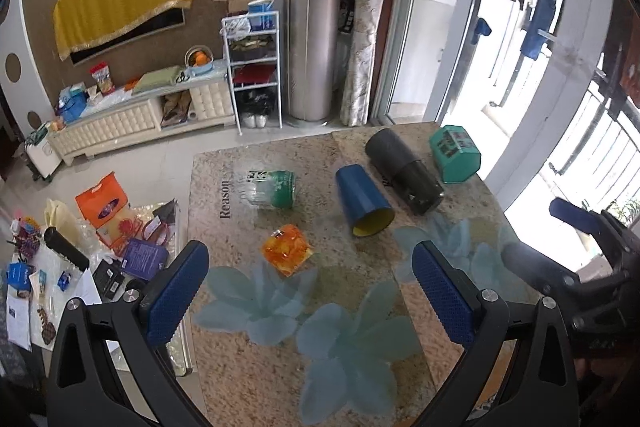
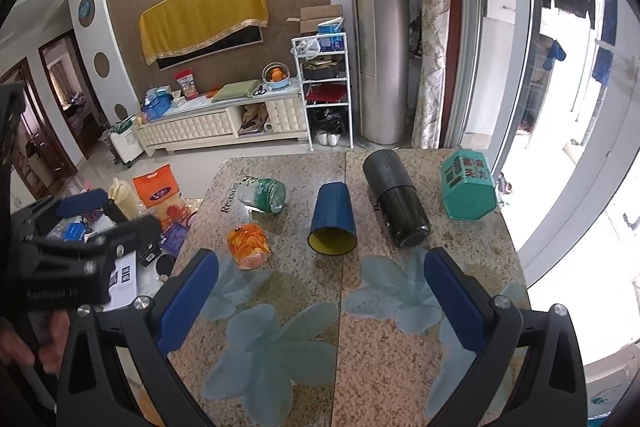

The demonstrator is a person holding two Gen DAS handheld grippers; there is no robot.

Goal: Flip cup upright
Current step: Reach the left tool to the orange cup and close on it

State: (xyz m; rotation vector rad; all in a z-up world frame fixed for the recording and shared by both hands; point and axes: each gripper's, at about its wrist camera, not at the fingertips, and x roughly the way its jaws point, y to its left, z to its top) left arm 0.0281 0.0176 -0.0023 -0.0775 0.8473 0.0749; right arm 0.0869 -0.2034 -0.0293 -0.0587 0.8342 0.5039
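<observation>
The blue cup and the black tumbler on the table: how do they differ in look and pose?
The blue cup is shorter and tapered; the black tumbler is longer and nearly straight. The blue cup shows an open mouth with a yellow inside; the black tumbler shows a closed dark end toward the camera. The cup is one colour outside; the tumbler has a matte half and a glossy half. Both lie on their sides on the table, untouched by either claw.

On the table (image 2: 280, 307), the cup (image 2: 333, 223) lies between jar (image 2: 262, 195) and flask (image 2: 394, 201).
</observation>
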